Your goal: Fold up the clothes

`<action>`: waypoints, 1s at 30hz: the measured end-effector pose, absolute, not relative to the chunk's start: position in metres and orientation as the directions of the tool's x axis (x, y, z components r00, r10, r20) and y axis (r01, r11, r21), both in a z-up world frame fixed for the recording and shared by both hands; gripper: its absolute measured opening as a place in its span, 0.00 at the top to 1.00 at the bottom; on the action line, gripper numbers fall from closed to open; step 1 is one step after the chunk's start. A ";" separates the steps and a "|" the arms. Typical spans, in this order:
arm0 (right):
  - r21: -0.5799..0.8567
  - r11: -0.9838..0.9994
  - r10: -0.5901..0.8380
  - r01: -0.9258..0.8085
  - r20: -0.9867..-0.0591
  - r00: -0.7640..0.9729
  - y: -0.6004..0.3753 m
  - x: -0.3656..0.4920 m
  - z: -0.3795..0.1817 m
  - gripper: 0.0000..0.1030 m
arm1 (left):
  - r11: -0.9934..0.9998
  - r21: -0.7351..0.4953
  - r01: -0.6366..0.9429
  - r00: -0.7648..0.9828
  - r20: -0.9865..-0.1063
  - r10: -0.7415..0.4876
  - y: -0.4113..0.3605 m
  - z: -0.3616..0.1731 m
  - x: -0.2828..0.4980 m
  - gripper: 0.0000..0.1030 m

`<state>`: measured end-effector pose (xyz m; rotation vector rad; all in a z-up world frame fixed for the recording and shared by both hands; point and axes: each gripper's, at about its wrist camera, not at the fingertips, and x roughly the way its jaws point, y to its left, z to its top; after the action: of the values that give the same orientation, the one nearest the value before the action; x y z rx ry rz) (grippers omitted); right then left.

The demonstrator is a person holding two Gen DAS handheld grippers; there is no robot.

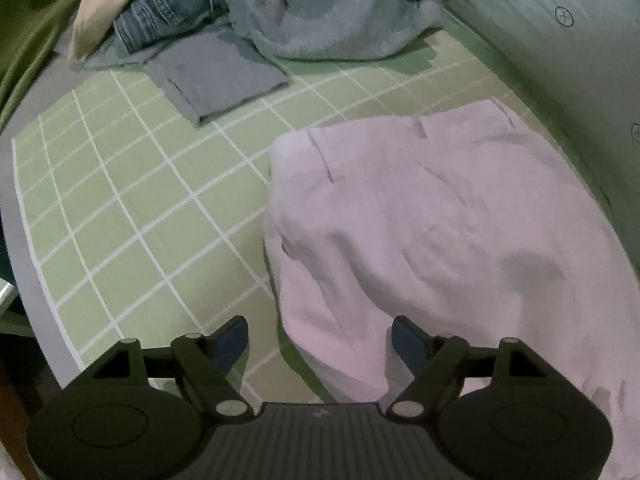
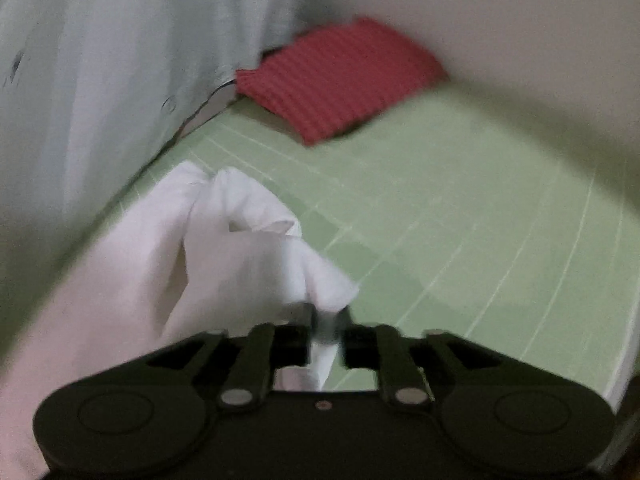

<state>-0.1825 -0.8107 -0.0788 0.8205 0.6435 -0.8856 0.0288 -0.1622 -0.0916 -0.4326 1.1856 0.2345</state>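
Observation:
A pale pink-white garment (image 1: 440, 232) lies rumpled on the green checked bed sheet (image 1: 132, 200), on the right of the left wrist view. My left gripper (image 1: 320, 344) is open, empty, and hovers over the garment's near left edge. My right gripper (image 2: 326, 328) is shut on a corner of the same white garment (image 2: 200, 256) and holds it lifted above the sheet (image 2: 480, 220); the cloth drapes down to the left.
A folded grey garment (image 1: 220, 76), jeans (image 1: 168, 8), a grey towel pile (image 1: 340, 12) and a cream pillow (image 1: 104, 4) lie at the far end. A red striped pillow (image 2: 340, 80) sits in the corner. A curtained wall (image 2: 100, 80) borders the bed.

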 end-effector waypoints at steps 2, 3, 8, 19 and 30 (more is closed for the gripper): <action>0.439 0.306 -0.358 0.844 -0.769 0.530 -0.812 -0.188 -0.089 0.40 | 0.892 -0.220 -0.394 0.365 -0.929 -0.067 -0.165 -0.094 0.029 0.23; 0.477 0.264 -0.334 0.839 -0.770 0.543 -0.813 -0.189 -0.095 0.37 | 0.891 -0.228 -0.392 0.365 -0.928 -0.077 -0.167 -0.096 0.030 0.23; 0.596 0.137 -0.246 0.791 -0.753 0.610 -0.807 -0.190 -0.114 0.31 | 0.902 -0.224 -0.370 0.360 -0.929 -0.082 -0.172 -0.100 0.035 0.23; 0.483 0.405 -0.190 0.776 -0.785 0.589 -0.799 -0.122 -0.108 0.59 | 0.907 -0.218 -0.361 0.406 -0.912 -0.058 -0.177 -0.099 0.045 0.46; 0.415 0.627 -0.101 0.660 -0.796 0.596 -0.790 0.041 -0.103 0.65 | 0.863 -0.224 -0.453 0.455 -0.891 0.007 -0.152 -0.098 0.103 0.61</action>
<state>0.0405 -0.7896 -0.1034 0.7755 0.8190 -0.4968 0.1034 -0.1520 -0.0976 -0.4708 1.0700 0.2966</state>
